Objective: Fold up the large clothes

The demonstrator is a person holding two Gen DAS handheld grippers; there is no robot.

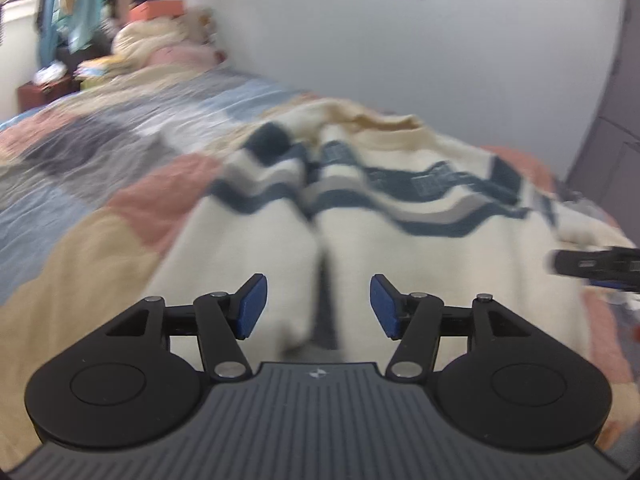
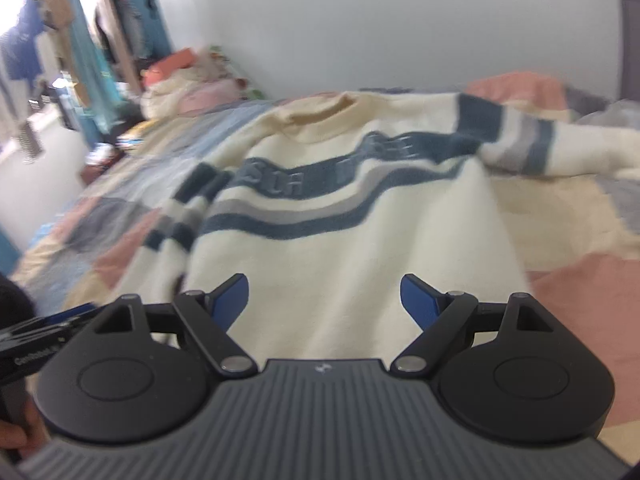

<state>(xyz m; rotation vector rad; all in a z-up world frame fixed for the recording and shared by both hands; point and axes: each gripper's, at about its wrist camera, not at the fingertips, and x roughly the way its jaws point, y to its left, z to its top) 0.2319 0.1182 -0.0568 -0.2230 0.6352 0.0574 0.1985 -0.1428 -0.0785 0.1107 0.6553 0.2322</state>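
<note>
**A:** What lies in front of the two cameras?

**B:** A cream sweater (image 2: 340, 240) with wavy blue and grey bands across the chest is spread on a bed (image 1: 80, 152) covered in a patchwork of pink, blue, grey and tan. Its collar points toward the far pale wall (image 2: 360, 20).

**A:** How are the sleeves placed?

**B:** In the right wrist view, the left sleeve runs down along the body, and the right sleeve stretches out to the right across the cover. In the left wrist view, that left sleeve lies just beside the body, a narrow dark gap between them.

**A:** And the claws?

**B:** The left gripper (image 1: 318, 306) hangs above the near part of the sweater, its blue pads partly apart with nothing between them. The right gripper (image 2: 325, 300) has its pads spread wide over the lower body of the sweater, also holding nothing.

**A:** Anything else?

**B:** Far left, bedding is heaped at the head of the bed (image 1: 160, 44), and clothes hang on a rail (image 2: 88, 28). The picture is blurred.
</note>
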